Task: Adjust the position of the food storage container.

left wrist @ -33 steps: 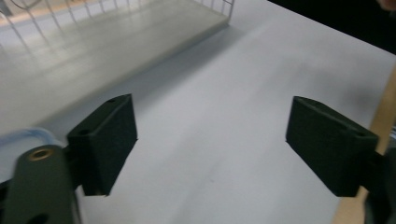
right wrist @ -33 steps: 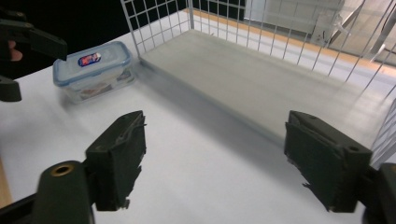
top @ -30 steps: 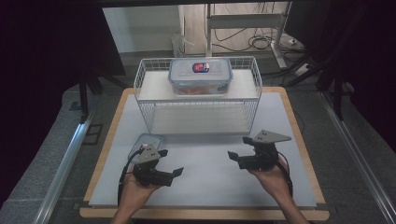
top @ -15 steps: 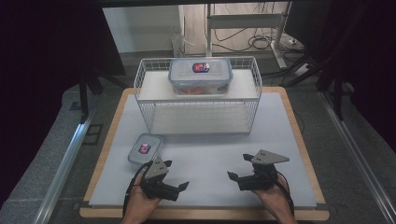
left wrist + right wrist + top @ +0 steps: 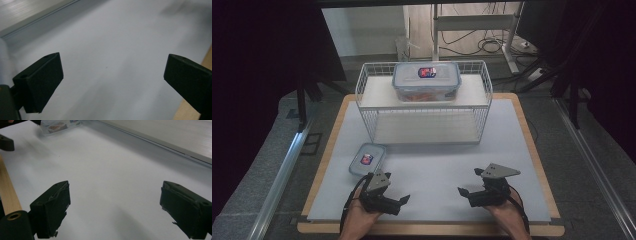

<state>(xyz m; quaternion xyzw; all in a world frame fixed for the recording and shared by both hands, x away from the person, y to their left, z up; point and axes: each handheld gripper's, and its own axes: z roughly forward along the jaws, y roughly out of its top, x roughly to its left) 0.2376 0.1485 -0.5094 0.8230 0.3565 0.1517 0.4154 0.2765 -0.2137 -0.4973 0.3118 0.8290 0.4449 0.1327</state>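
Small container [image 5: 367, 159] lies beside the spread, empty left claw [image 5: 404, 200]; right claw [image 5: 463, 192] spread too.

A white wire rack [image 5: 424, 107] stands at the far side of the pale mat [image 5: 437, 165] on a wooden board [image 5: 539, 165], with 1 large lidded container [image 5: 427, 81] of orange food on its shelf.

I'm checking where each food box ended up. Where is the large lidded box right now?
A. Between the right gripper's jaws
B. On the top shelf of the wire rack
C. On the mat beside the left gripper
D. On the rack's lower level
B: the large lidded box sits on the top shelf of the wire rack, while the small box lies on the mat.
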